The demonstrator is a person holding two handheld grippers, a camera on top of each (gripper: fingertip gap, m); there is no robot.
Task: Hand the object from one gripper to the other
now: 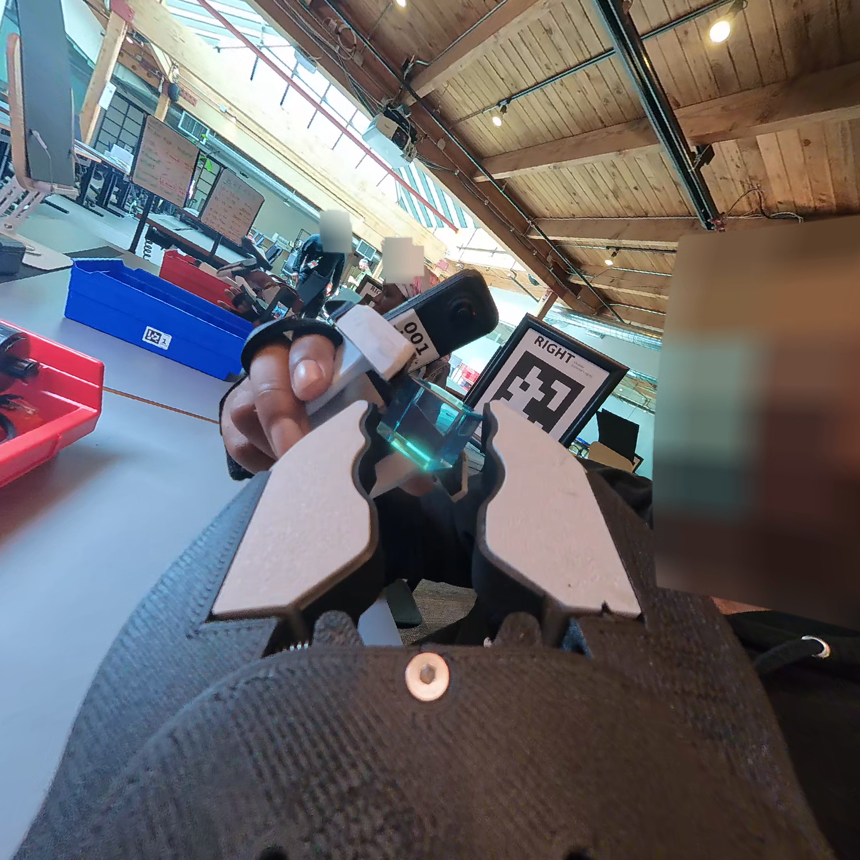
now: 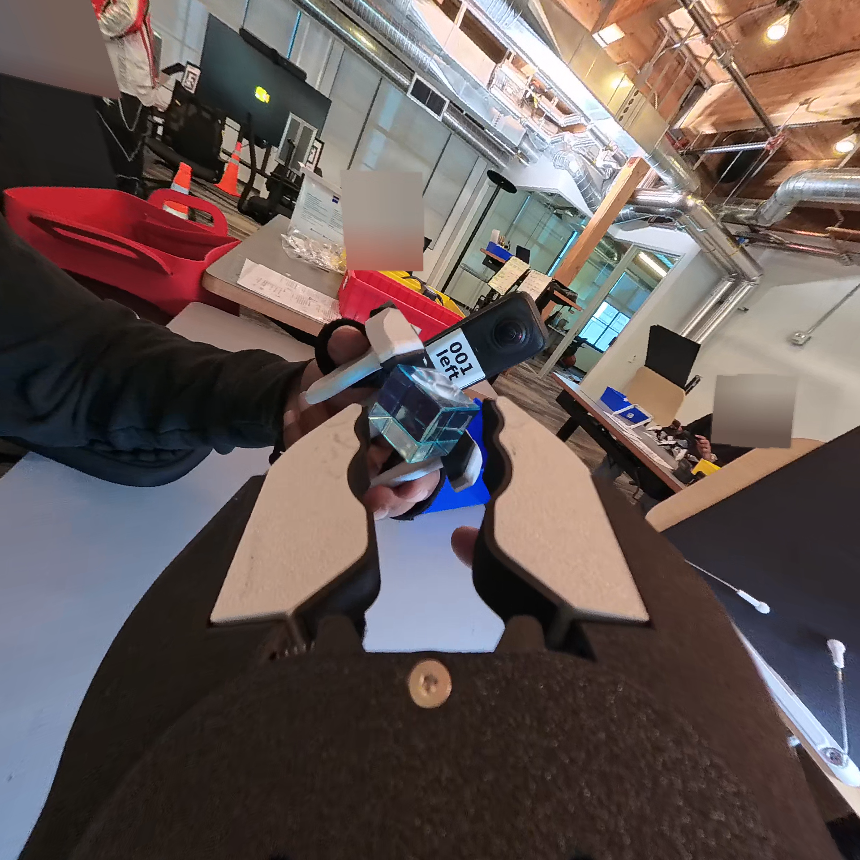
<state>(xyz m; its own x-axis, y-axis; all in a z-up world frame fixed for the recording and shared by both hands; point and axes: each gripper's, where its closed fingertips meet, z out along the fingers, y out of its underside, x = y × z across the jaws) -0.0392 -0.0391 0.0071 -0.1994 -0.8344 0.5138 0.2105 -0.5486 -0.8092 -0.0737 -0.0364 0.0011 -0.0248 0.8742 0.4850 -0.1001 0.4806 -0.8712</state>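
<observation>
A clear glass cube (image 1: pixel 428 433) is hanging in mid-air above a grey tabletop (image 1: pixel 116 488), caught between 2 hand-held grippers that are meeting nose to nose. In the left wrist view, the left gripper (image 1: pixel 426 419) is standing partway open, its 2 pale fingers set just as wide as the cube, 1 tip against each side. The right gripper, facing it, is clamping the same cube from above and below, at right angles to the left one's grip. The person's right hand (image 1: pixel 270 409) is curling through that gripper's black finger loop, with a small black camera riding on top.

From the right wrist view the picture is mirrored: the right gripper (image 2: pixel 423 414) is also partway open, its fingertips flanking the cube (image 2: pixel 419 423) and meeting its edges, while the left gripper's white fingers are pressing on the cube's upper-left and lower-right faces. A dark sleeve (image 2: pixel 139 395) is reaching in from the left. Both tools are gripping the cube at once, and which 1 is carrying its weight cannot be told.

Toward the tabletop's far edge a blue bin (image 1: pixel 153 316) is sitting, and a red bin (image 1: pixel 46 409) is lying nearer, well apart from the cube. A black-framed marker sign (image 1: pixel 544 386) is standing behind the grippers.
</observation>
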